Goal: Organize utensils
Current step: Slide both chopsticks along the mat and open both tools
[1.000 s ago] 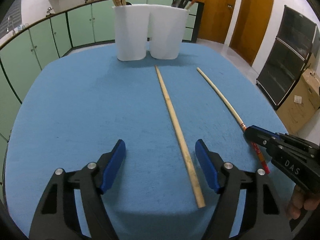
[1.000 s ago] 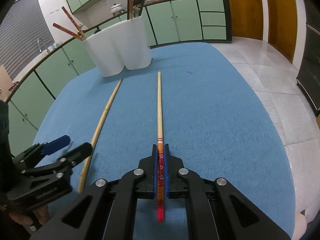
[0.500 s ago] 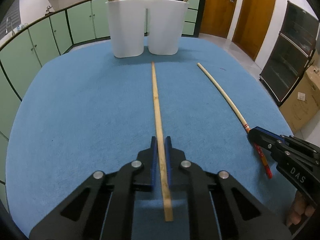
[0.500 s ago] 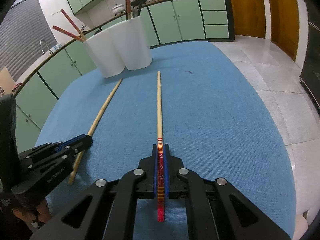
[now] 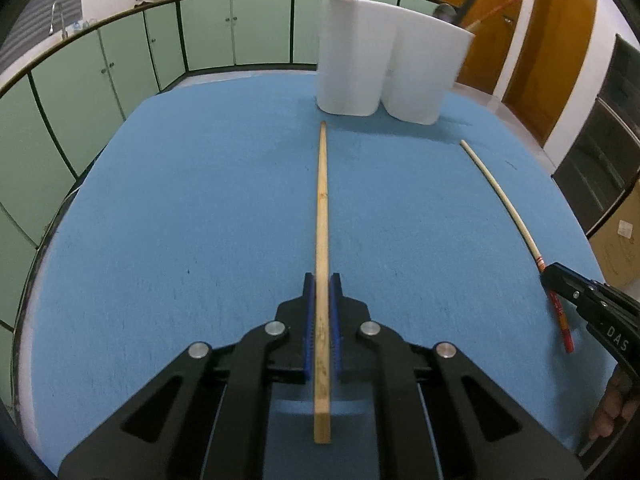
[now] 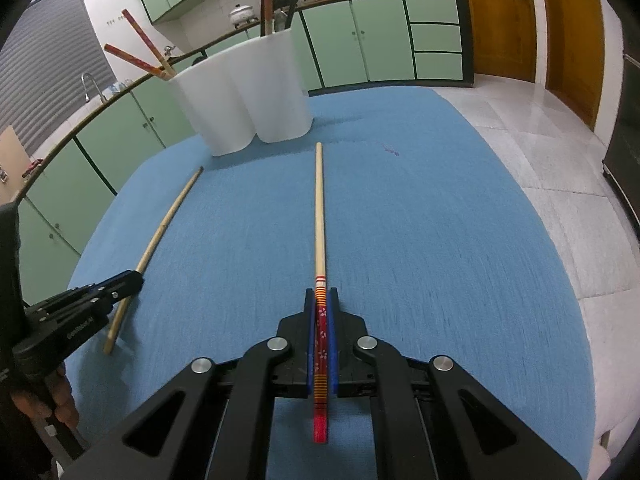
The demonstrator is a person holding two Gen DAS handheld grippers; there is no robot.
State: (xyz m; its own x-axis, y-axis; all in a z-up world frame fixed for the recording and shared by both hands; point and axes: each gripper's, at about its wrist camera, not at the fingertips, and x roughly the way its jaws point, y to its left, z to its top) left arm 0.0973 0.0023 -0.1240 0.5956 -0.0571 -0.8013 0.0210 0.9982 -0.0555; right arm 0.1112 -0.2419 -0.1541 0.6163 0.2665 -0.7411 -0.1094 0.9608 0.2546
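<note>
- Bench (image 5: 180,208): covered with blue cloth; green cabinets run behind it.
- White holder (image 5: 384,64): two joined compartments, upright at the far end of the bench, with chopsticks and dark utensils standing in it. Which compartment holds which cannot be told for certain.
- Left hand-held gripper (image 5: 322,308): blue pads clamped on the plain wooden chopstick (image 5: 322,208) near its thick end, which sticks out behind the pads. The stick points at the holder; its far tip ends just short of the holder's base.
- Right hand-held gripper (image 6: 320,320): pads clamped on the red-handled chopstick (image 6: 319,216) at its patterned red section. The pale tip points toward the holder and stops short of it.
- The two chopsticks lie well apart, roughly side by side.
</note>
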